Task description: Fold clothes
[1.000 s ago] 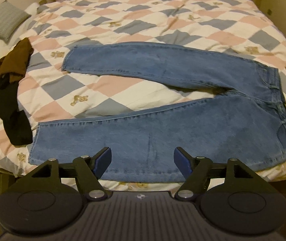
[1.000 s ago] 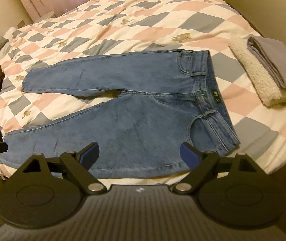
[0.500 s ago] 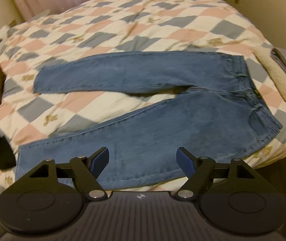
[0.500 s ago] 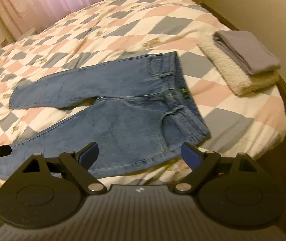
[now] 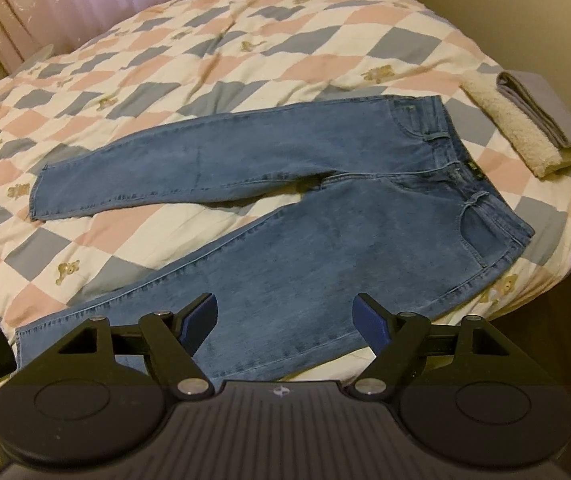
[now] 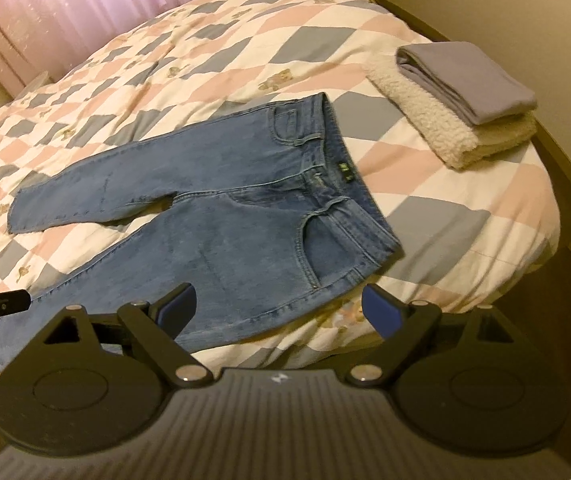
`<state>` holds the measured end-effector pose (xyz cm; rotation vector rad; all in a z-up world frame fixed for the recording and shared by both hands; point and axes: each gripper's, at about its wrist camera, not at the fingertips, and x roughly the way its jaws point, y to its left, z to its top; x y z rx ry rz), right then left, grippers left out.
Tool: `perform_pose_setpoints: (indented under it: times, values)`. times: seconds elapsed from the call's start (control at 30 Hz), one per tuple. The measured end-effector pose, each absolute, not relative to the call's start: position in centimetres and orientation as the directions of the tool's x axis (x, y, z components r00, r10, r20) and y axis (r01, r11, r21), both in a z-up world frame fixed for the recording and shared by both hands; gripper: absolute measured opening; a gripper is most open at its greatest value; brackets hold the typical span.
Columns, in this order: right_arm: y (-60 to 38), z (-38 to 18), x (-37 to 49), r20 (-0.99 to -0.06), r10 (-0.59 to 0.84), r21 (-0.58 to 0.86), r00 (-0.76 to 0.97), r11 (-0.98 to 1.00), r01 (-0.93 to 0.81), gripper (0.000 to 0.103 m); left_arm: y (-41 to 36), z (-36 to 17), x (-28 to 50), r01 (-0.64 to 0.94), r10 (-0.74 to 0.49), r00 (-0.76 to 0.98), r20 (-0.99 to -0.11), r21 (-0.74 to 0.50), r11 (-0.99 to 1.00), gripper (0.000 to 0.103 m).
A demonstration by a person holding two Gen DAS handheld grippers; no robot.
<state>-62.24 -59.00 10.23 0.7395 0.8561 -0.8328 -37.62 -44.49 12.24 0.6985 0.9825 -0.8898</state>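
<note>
A pair of blue denim jeans (image 5: 309, 216) lies flat on the bed's checked pink, grey and white quilt (image 5: 245, 52), legs splayed in a V toward the left, waistband toward the right near the bed's front edge. The near leg runs along that edge, its cuff close to the lower-left corner. Beyond the waistband, well apart from the jeans, sits a folded grey cloth (image 6: 465, 76) on a folded cream fleece blanket (image 6: 445, 136).

The left tool (image 5: 285, 320) hovers over the near leg with its 2 blue-padded fingers spread wide, holding nothing. The right tool (image 6: 281, 312) hangs over the hip corner of the jeans, fingers likewise apart and empty. No fold has begun.

Judged from here, the risks are these. The near leg lies so close to the bed edge that a pull toward the person could drag the denim off the quilt. A pinch taken too deep could catch the quilt along with the denim and lift both. With the legs splayed, folding one over the other without squaring them first would likely leave a skewed, bunched crotch.
</note>
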Motion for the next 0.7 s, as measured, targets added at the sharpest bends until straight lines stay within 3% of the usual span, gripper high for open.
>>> perform_pose_setpoints:
  times: [0.47,0.7]
  values:
    - [-61.5,9.8,-54.6,-0.865,-0.25,0.222,0.434,0.585,0.78,0.089,-42.7,11.3,-31.8,0.804,-0.246,0.309,-0.919,0.115,0.583,0.08]
    - [-63.3,7.0,-50.4,-0.902,-0.196,0.2,0.386,0.602,0.773,0.09,-43.0,9.7,-27.3,0.777,-0.208,0.321,-0.924,0.131,0.616,0.08]
